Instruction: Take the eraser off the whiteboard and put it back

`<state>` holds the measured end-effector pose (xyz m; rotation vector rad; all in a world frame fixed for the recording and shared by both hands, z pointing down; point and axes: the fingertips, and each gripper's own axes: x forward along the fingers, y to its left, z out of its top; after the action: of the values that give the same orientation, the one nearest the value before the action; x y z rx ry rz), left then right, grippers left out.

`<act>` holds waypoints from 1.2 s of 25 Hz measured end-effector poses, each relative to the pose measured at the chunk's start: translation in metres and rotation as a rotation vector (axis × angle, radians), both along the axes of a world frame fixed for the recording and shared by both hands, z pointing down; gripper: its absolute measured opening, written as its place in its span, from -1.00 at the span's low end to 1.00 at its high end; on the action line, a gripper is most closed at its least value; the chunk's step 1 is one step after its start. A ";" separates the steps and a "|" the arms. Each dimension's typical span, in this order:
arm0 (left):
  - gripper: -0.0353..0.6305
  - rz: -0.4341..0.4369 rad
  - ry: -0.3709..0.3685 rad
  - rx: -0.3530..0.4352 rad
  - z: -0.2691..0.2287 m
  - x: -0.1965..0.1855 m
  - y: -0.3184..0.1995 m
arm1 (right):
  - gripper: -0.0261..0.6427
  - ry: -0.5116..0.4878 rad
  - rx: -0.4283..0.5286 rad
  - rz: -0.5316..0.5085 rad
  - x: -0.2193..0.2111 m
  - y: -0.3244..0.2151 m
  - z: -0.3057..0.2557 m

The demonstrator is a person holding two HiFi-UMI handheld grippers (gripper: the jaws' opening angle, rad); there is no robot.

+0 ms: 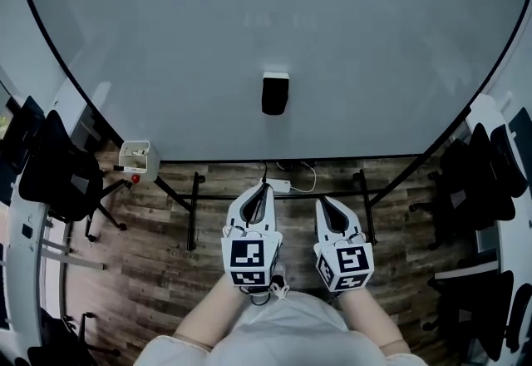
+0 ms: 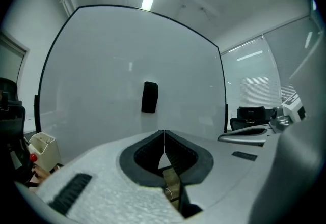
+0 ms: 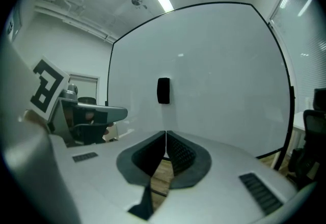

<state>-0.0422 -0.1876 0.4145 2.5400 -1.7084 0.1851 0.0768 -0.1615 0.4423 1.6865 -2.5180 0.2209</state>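
A black eraser [image 1: 275, 93] sticks to the middle of the large whiteboard [image 1: 166, 40], well ahead of both grippers. It also shows in the left gripper view as the eraser [image 2: 149, 97] and in the right gripper view as the eraser [image 3: 163, 90]. My left gripper [image 1: 264, 187] is shut with nothing in it, its tips [image 2: 164, 131] meeting. My right gripper [image 1: 322, 201] is shut too, empty, tips [image 3: 166, 132] together. Both point level at the board, side by side, some way short of it.
The board stands on a black frame [image 1: 195, 206] over a wood floor. A white holder [image 1: 135, 158] with markers hangs at the board's lower left corner. Black office chairs [image 1: 50, 165] stand left, and more chairs [image 1: 486, 165] right. A white power strip [image 1: 278, 185] lies on the floor.
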 end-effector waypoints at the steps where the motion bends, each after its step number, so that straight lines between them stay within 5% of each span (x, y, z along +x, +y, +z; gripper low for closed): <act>1: -0.84 0.007 0.002 0.011 -0.002 -0.002 -0.013 | -0.84 0.002 0.005 0.002 -0.004 -0.011 -0.001; 10: -0.83 0.025 0.070 0.062 -0.021 -0.006 -0.101 | -0.84 0.006 0.033 0.017 -0.018 -0.086 -0.004; 11: -0.78 0.036 0.078 0.064 -0.023 -0.003 -0.108 | -0.84 0.007 0.032 0.019 -0.019 -0.091 -0.003; 13: -0.34 0.055 0.091 0.073 -0.029 0.002 -0.121 | -0.84 0.008 0.029 0.019 -0.018 -0.099 -0.003; 22: -0.06 0.045 0.085 0.148 -0.054 0.016 -0.156 | -0.84 0.032 0.039 0.044 -0.002 -0.128 -0.008; 30: -0.06 -0.022 0.060 0.175 -0.062 0.023 -0.181 | -0.84 0.054 0.029 0.026 0.003 -0.139 -0.005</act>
<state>-0.0197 -0.3684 0.3523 2.6155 -1.8035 -0.0435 0.0801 -0.3009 0.4368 1.7125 -2.4731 0.1398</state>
